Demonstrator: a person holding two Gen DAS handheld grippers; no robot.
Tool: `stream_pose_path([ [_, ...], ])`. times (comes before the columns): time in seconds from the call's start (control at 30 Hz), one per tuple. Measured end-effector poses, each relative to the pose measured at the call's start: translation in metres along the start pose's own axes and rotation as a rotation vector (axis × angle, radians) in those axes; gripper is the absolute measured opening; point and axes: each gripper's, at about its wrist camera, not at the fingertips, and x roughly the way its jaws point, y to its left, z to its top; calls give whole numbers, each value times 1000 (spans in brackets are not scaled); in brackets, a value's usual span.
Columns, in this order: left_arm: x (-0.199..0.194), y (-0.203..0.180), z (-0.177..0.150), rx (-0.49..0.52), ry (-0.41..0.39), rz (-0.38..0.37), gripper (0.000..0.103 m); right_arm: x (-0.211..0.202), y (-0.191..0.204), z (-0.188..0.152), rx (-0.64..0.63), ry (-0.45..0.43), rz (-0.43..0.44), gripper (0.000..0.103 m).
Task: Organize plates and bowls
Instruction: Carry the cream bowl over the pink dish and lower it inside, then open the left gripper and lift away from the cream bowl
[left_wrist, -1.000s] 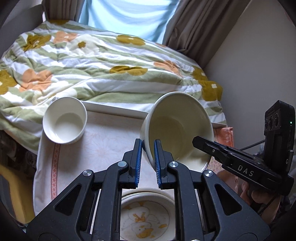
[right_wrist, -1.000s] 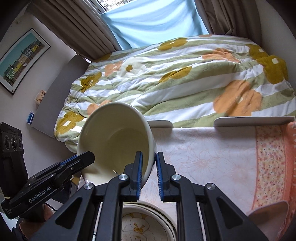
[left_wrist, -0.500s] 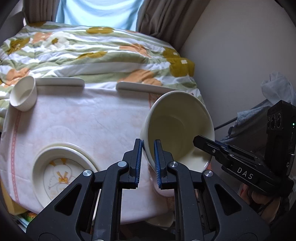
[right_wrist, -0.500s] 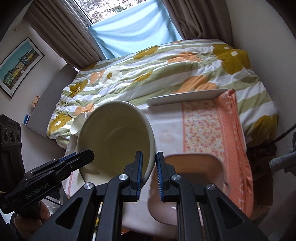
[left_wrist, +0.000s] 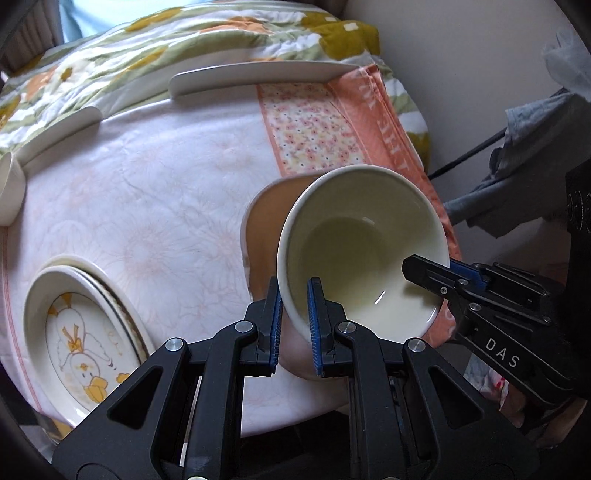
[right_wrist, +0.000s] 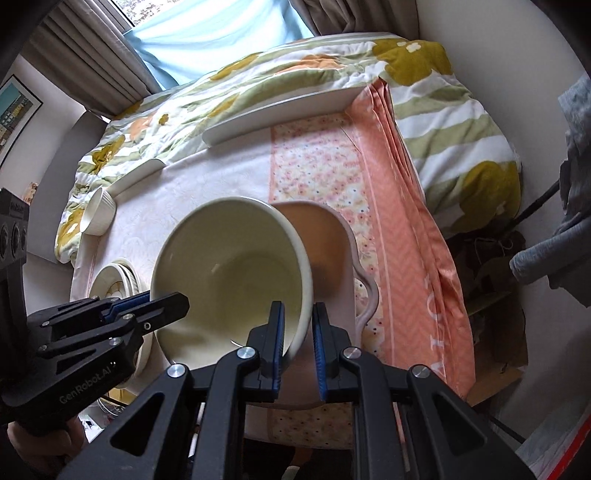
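- The bowl, earlier short of the brown dish, now hangs over it.
- Left tongs pinch the bowl's near rim; right tongs pinch the opposite rim.
- The duck plate now lies farther left of the left tongs.

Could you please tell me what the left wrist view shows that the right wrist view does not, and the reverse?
Only the left wrist view shows the chick picture on the top plate of the stack. Only the right wrist view shows the pink dish's handle and the framed picture on the wall. Both show the cream bowl gripped at opposite rim points by the left gripper and right gripper, above the pink dish.
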Motion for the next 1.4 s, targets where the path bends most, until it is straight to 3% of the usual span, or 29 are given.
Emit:
stream_pose_path([
  [0.27,16,-7,10,115,48,72,11,17,-6,-1,36,39,-23,14],
  [0.67,31,-9,11,165,93,103,11,29,-6,-6,71,97,-49,14],
  [1.2,16,-11,6,173,45,114,11,6,-10,-10,94,38,-34,14],
  [1.4,-22,-5,9,128,-47,105,11,-23,-6,-9,69,-12,-24,14],
])
